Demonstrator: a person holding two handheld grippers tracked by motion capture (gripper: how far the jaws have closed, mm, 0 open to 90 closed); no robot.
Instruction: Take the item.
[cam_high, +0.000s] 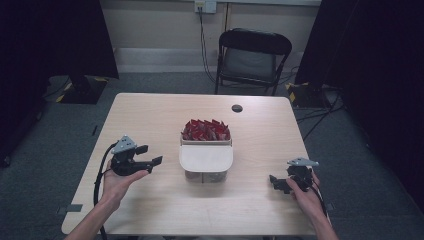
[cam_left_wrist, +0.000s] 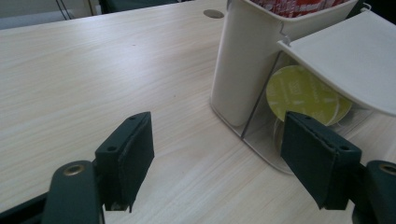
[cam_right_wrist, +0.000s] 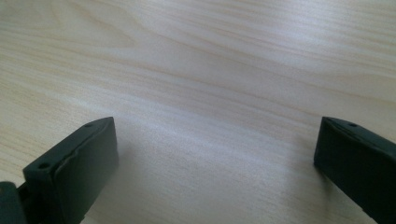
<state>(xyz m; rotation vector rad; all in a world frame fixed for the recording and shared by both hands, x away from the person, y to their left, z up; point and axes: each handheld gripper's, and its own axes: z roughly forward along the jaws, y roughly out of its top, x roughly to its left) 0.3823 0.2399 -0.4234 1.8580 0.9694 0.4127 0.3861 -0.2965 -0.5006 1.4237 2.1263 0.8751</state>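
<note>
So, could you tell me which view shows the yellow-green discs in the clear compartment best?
The left gripper view: the yellow-green discs stand clearly behind the clear wall, under the white lid. In the high view that lid covers the compartment.

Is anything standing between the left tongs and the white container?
Nothing visible does. The left tongs are open, facing the white container across bare table, apart from it.

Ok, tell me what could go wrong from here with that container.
The left gripper is open, aimed at the white container; a sideways push could slide or tip it and spill the red packets. Its flat lid overhangs the yellow discs, so a jaw may snag it.
</note>
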